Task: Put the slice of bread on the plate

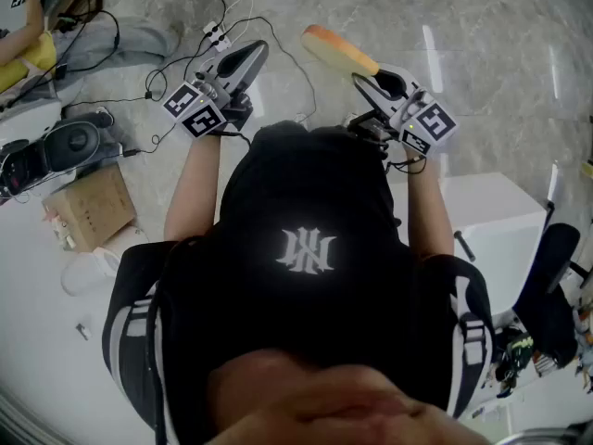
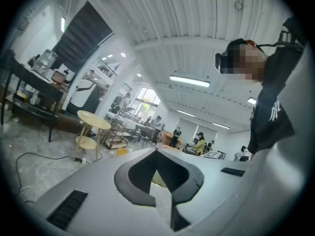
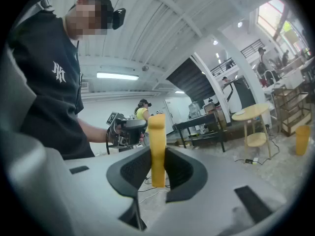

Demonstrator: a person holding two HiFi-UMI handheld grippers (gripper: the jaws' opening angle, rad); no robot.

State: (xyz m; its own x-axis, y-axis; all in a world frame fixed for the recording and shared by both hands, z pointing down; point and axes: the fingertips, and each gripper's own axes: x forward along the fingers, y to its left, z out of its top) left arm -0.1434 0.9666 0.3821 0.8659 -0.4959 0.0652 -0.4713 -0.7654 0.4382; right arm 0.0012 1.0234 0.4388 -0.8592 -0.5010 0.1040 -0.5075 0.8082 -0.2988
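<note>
Person [image 1: 296, 248]: stood right under the head camera, both forearms stretched forward, which kept the two tools clear of the body.
Table [image 1: 46, 341]: white, at the person's left, with a cardboard box [image 1: 93, 207] on it. I saw no plate on the part in view.
Left gripper [image 1: 255, 54]: jaws pressed together on nothing and held about level, apart from the other tool. I took it to be idle and parked out of the way.
Right gripper [image 1: 369, 80]: pinched the bread, with a pad on each flat face. That grip held the slice edge-up between the jaws and stopped it flopping.
Bread [image 1: 338, 52]: up in the air in that grip, resting on no surface. Most of its length stuck out beyond the jaw tips, and the browner end pointed away from the person.
Cables [image 1: 176, 58]: trailed over the marble floor beneath both tools.
Round table [image 3: 253, 113]: stood well off across the hall, too far away to tell what it bore.
Plate: not seen in any view. By my reckoning the slice was lifted and being carried, and the putting down was not yet done.
Next move: find the plate, then lower the slice flat before the jaws let go, since a thin slice released on edge may tip off the rim.
</note>
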